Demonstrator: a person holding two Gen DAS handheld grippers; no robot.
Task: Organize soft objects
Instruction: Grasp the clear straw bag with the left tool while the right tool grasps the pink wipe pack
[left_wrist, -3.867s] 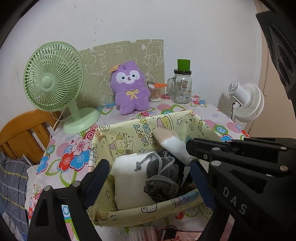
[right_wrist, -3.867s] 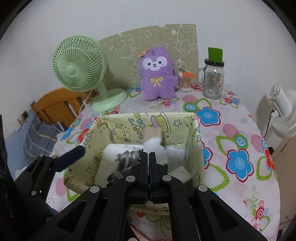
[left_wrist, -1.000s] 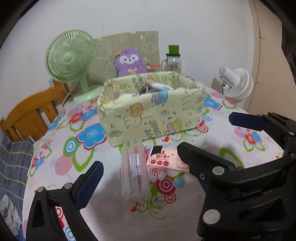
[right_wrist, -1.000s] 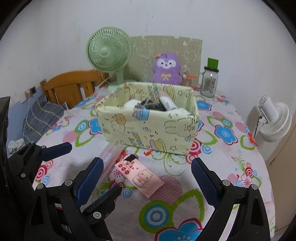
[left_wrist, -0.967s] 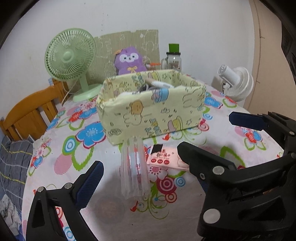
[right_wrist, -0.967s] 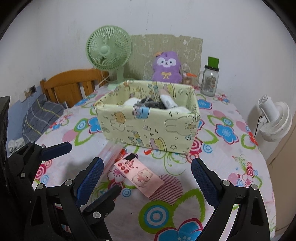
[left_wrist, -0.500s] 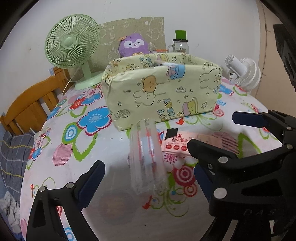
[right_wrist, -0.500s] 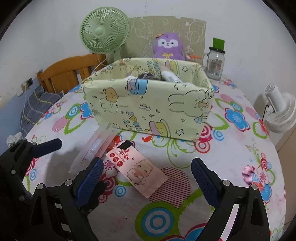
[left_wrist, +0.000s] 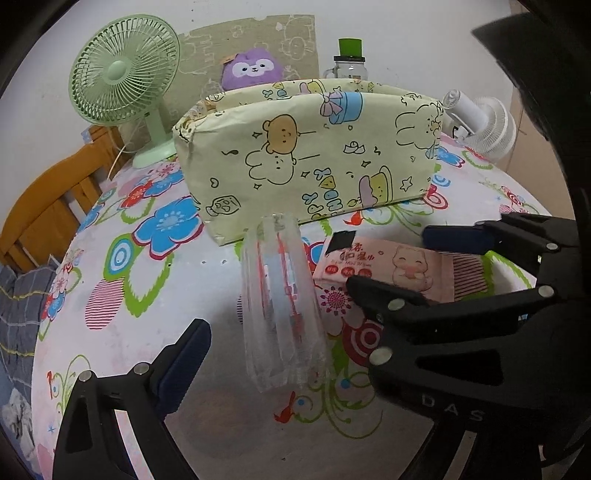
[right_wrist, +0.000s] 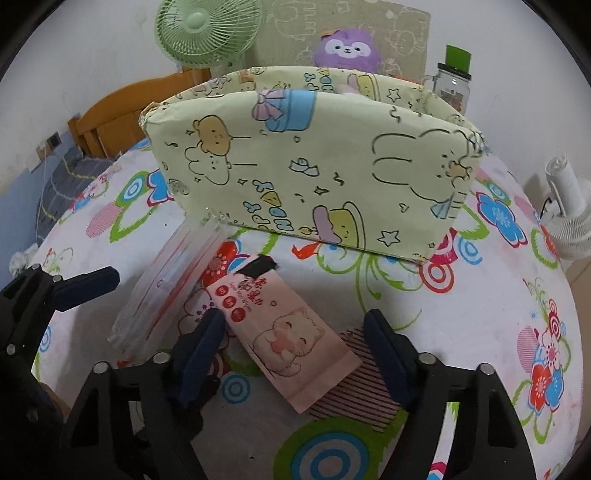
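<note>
A yellow cartoon-print fabric box (left_wrist: 310, 155) stands on the flowered table; it also shows in the right wrist view (right_wrist: 314, 166). Its contents are hidden behind the near wall. In front of it lie a clear plastic packet (left_wrist: 280, 314) and a pink wipes pack (left_wrist: 391, 273). My left gripper (left_wrist: 280, 332) is open, low over the table, its jaws either side of the clear packet (right_wrist: 166, 291). My right gripper (right_wrist: 295, 354) is open, its jaws either side of the pink wipes pack (right_wrist: 288, 336), not touching it.
A green fan (left_wrist: 125, 81), a purple plush (left_wrist: 255, 70) and a glass jar with a green lid (left_wrist: 349, 59) stand behind the box. A white fan (left_wrist: 480, 125) is at the table's right edge. A wooden chair (left_wrist: 48, 206) is at the left.
Both grippers have dropped lower and moved forward to the packets in front of the box. The right gripper, shut 3.9 s ago over the box, is open now.
</note>
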